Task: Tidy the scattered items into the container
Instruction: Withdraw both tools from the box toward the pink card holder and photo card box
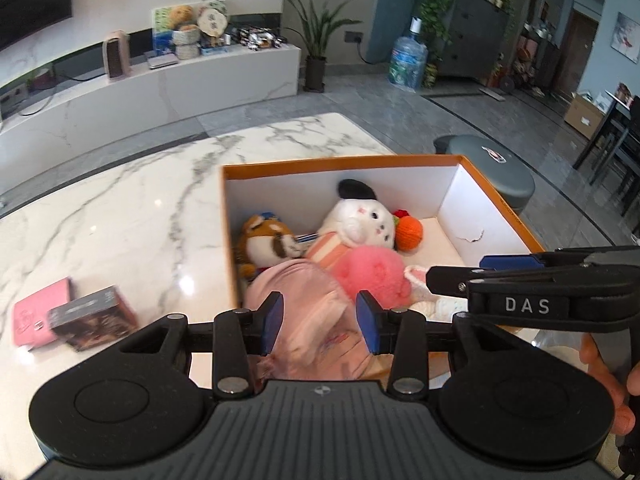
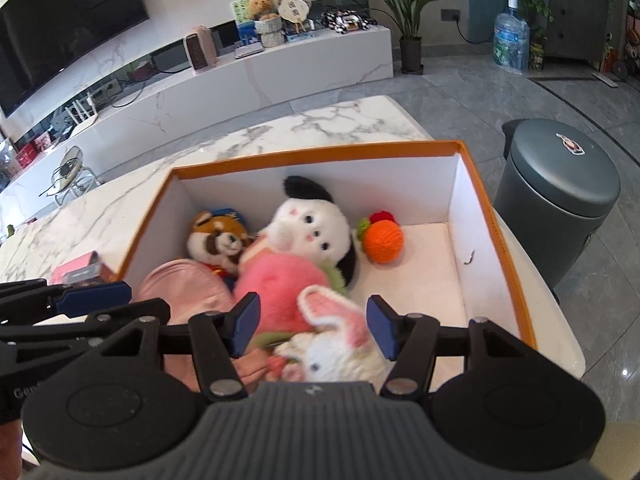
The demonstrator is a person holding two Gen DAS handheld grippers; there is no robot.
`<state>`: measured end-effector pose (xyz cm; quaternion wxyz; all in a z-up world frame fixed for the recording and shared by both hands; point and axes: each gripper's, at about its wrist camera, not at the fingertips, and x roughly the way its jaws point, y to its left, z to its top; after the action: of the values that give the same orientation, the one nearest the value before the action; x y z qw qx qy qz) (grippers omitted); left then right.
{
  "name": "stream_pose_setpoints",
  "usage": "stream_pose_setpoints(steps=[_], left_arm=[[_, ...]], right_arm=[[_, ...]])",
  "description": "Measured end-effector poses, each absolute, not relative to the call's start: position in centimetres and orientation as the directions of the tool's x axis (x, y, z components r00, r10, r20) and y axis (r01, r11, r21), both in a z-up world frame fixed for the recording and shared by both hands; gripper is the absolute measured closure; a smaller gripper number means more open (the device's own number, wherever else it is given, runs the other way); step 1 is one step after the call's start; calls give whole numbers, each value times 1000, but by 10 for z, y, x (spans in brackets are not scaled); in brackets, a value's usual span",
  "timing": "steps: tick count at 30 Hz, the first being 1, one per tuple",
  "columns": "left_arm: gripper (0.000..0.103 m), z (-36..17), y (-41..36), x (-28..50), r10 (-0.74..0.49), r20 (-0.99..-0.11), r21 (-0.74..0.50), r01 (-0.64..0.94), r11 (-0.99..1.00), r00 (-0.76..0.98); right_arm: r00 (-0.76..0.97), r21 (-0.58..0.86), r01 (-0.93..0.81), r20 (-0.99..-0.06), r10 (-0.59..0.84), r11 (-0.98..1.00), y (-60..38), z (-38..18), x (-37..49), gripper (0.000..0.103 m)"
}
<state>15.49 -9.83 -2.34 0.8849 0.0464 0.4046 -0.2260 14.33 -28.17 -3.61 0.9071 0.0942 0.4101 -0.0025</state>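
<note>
An orange box [image 1: 340, 162] [image 2: 320, 154] with white inner walls stands on the marble table. In it lie a white-and-black plush [image 1: 360, 220] [image 2: 312, 232], a brown plush [image 1: 268, 240] [image 2: 216, 240], an orange knitted ball [image 1: 409, 233] [image 2: 382, 242], a pink plush [image 1: 372, 268] [image 2: 280, 284], a pale pink cloth piece [image 1: 304, 304] [image 2: 184, 288] and a white-and-pink bunny [image 2: 336, 344]. My left gripper [image 1: 320, 322] hangs open above the pink cloth. My right gripper [image 2: 312, 326] hangs open above the bunny. Neither pair of pads presses on anything. A pink booklet [image 1: 34, 316] and a dark small box [image 1: 96, 316] lie on the table left of the orange box.
A grey lidded bin [image 2: 560, 184] stands on the floor just right of the table's rounded edge [image 2: 560, 320]. A long white TV bench [image 1: 160, 84] runs behind the table. The two grippers sit side by side, close together, over the box's near end.
</note>
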Motion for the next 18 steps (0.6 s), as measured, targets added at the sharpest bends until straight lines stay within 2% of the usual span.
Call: stream_pose_setpoints(steps=[14, 18], left_arm=[[56, -6, -2, 113, -287, -684, -146, 259, 955, 671], [55, -7, 32, 100, -313, -679, -233, 210, 950, 664]], right_arm=[[701, 108, -94, -698, 143, 990, -188, -4, 111, 41], [699, 87, -151, -695, 169, 985, -154, -2, 104, 41]])
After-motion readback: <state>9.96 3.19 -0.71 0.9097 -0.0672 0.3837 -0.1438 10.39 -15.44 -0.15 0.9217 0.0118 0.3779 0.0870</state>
